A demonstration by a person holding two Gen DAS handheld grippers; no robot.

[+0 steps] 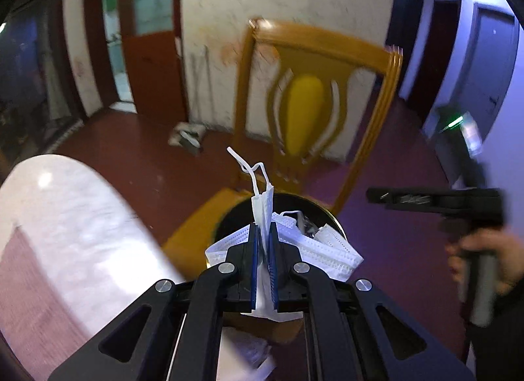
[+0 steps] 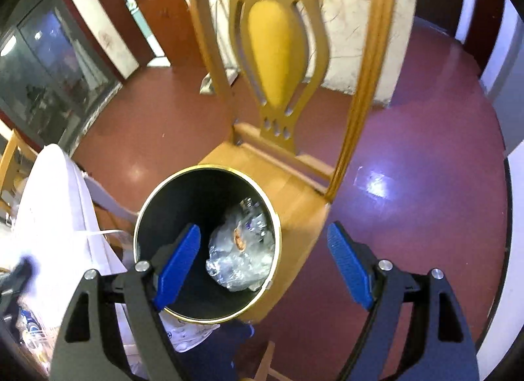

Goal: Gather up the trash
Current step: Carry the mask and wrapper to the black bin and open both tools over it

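Observation:
My left gripper [image 1: 263, 227] is shut on white face masks [image 1: 327, 250]; their ear loops stick up past the blue pads. Just beyond it stands a black bin with a gold rim [image 1: 316, 205] on a wooden chair [image 1: 314, 53]. In the right wrist view my right gripper [image 2: 265, 245] hangs open over the same bin [image 2: 163, 214], with nothing between its blue pads [image 2: 180, 259]. Crumpled clear plastic wrap [image 2: 242, 250] lies at the bottom of the bin. The right gripper [image 1: 376, 196] also shows blurred at the right of the left wrist view, held by a hand [image 1: 488, 256].
A white marble-look table [image 1: 65, 217] runs along the left, close to the bin [image 2: 55, 217]. The chair's seat [image 2: 294, 191] carries the bin, and its tall back [image 2: 281, 53] rises behind it. Red floor [image 2: 409, 151] lies around. A crumpled scrap [image 1: 186, 137] lies by the scuffed wall.

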